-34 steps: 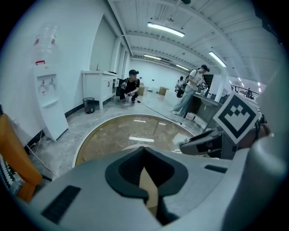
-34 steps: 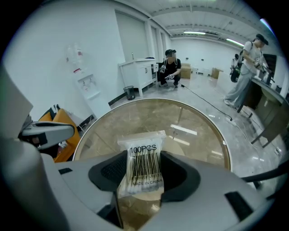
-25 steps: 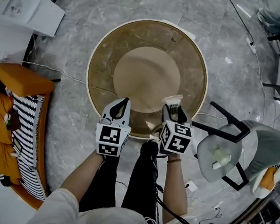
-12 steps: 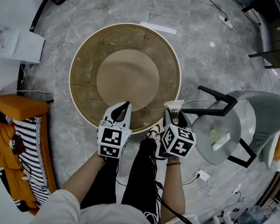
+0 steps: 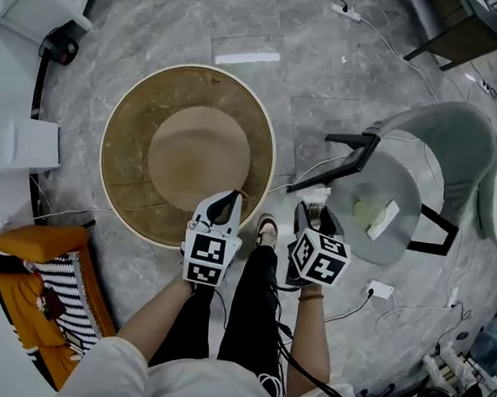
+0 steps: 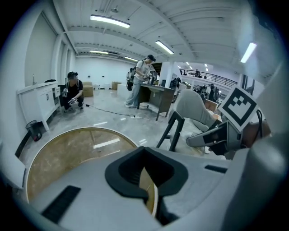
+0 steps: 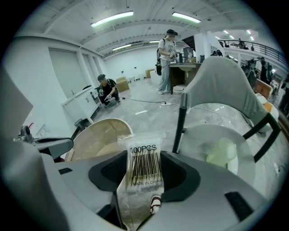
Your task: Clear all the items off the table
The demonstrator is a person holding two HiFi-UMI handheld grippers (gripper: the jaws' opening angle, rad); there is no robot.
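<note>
My right gripper (image 5: 313, 212) (image 7: 144, 170) is shut on a clear plastic packet of thin sticks (image 5: 316, 197) (image 7: 143, 163) with a barcode label. It hangs over the floor between the round brown table (image 5: 193, 148) (image 7: 97, 137) and a grey chair (image 5: 360, 182) (image 7: 212, 135). A pale yellow-green item (image 5: 373, 214) (image 7: 221, 151) lies on the chair seat. My left gripper (image 5: 224, 204) (image 6: 145, 173) is shut with nothing in it, over the table's near right rim (image 6: 67, 149). The tabletop shows no loose items.
The chair's black legs (image 5: 335, 161) stick out toward the table. Cables and a white socket (image 5: 380, 290) lie on the grey floor. An orange cushion with striped cloth (image 5: 39, 260) sits at lower left. Several people stand or crouch far off (image 6: 142, 83).
Both grippers have swung right, away from the table toward the chair, and the packet stays in the right one. The table has slid left in the head view and the chair has come closer.
</note>
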